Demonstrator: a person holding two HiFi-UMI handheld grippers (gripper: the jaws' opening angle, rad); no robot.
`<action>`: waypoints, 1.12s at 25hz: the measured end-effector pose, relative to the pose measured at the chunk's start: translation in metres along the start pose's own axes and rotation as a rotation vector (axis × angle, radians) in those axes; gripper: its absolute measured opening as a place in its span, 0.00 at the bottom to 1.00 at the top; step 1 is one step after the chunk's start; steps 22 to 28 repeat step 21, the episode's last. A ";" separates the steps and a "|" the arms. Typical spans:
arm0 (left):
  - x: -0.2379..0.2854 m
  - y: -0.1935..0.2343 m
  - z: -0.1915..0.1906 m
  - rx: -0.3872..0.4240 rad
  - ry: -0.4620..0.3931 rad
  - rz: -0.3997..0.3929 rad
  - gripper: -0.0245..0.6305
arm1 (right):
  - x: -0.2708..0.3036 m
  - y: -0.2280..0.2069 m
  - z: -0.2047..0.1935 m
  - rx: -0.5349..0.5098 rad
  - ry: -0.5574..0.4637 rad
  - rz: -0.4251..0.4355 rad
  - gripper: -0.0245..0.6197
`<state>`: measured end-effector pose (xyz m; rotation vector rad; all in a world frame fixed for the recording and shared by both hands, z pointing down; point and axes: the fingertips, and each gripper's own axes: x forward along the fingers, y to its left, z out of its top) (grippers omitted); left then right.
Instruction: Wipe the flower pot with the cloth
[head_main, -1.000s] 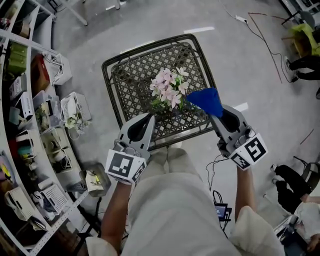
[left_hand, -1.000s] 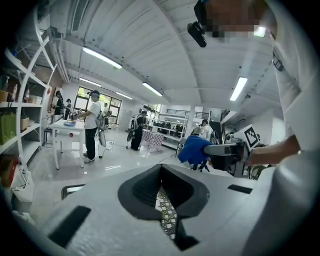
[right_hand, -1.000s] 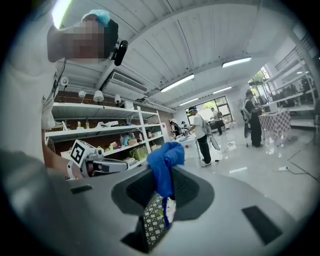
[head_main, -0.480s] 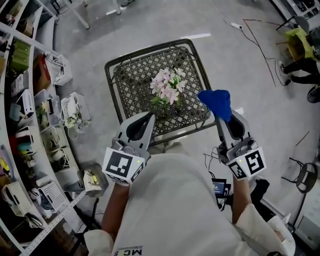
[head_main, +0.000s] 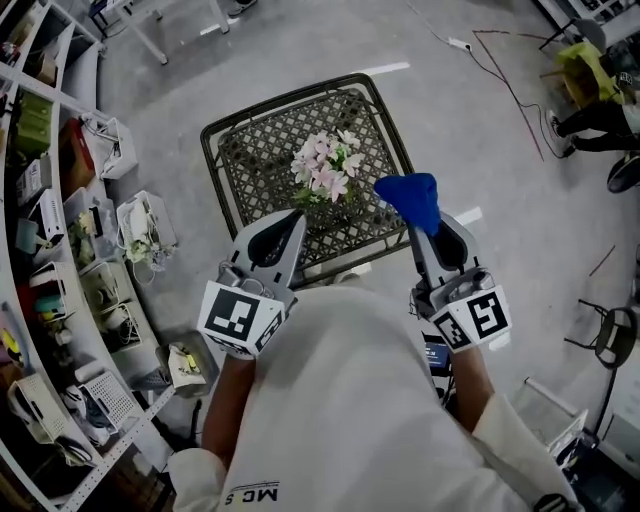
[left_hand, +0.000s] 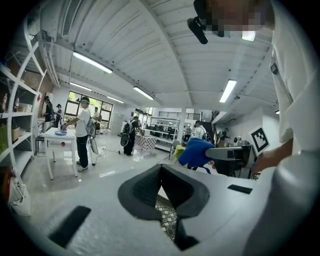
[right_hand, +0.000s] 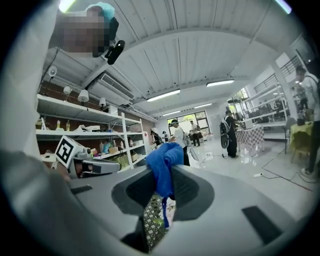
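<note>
The flower pot (head_main: 322, 176), topped with pink and white blossoms, stands on a dark metal lattice table (head_main: 258, 150); the blooms hide the pot itself. My right gripper (head_main: 421, 226) is shut on a bunched blue cloth (head_main: 408, 198), held just right of the flowers near the table's front right edge. In the right gripper view the cloth (right_hand: 163, 168) sticks up from between the jaws. My left gripper (head_main: 291, 222) hovers over the table's front edge below the flowers, shut with nothing in it; its jaws (left_hand: 161, 169) meet at the tips. Both grippers point nearly level.
Shelving (head_main: 45, 230) crowded with boxes and plants lines the left side. A small planter (head_main: 188, 362) sits on the floor by my left leg. Cables (head_main: 505, 70) cross the grey floor at the back right, near a black chair (head_main: 605, 335). Other people stand further off in the room.
Both grippers have lifted a little and drawn slightly back from the table. The blue cloth stays clamped in the right one. The left stays shut and empty.
</note>
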<state>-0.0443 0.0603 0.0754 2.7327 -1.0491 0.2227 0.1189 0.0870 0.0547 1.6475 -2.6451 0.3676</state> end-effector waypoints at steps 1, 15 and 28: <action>0.002 0.000 0.002 0.002 -0.002 -0.003 0.07 | 0.000 0.000 0.002 -0.012 -0.001 0.001 0.16; 0.010 -0.009 -0.005 -0.030 0.024 -0.007 0.07 | 0.003 0.024 0.005 -0.078 0.023 0.055 0.16; 0.005 -0.007 -0.006 -0.039 0.031 -0.006 0.07 | 0.002 0.028 0.005 -0.064 0.014 0.044 0.16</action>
